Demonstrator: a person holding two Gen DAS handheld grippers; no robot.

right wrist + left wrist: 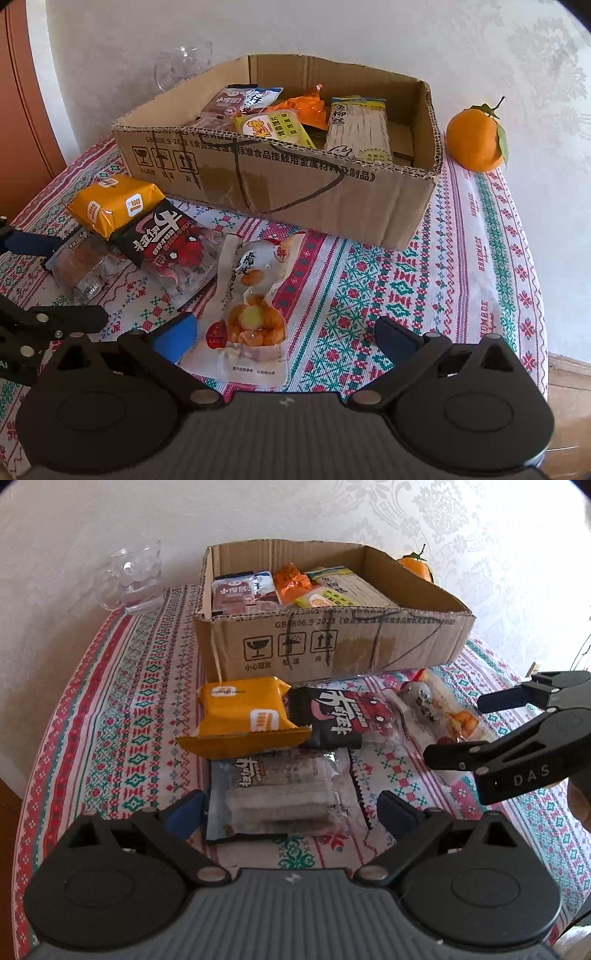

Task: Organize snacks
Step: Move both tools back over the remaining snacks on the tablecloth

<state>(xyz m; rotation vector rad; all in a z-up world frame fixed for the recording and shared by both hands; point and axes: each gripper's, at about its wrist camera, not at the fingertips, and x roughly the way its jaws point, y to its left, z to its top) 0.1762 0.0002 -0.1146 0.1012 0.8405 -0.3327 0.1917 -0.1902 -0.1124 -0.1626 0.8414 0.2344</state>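
While our left gripper (291,808) straddles the clear wafer pack (280,794) with jaws wide and pads apart from it, its long axis lies across the fingers; our right gripper (284,338) hangs open beside the egg pouch (253,295).

Clear wafer pack (280,797): lies flat between the open fingers of the left gripper (291,808), untouched by either.
Yellow pack (245,716): flat, just beyond the clear one, overlapping its far edge.
Black-and-red pack (343,716): flat, ahead and right of the left gripper (one end tucked under the yellow pack).
White egg pack (255,306): flat between the spread fingers of the right gripper (284,336), nearer the left one.
Cardboard box (295,192): open-topped, beyond both grippers, several packets inside.
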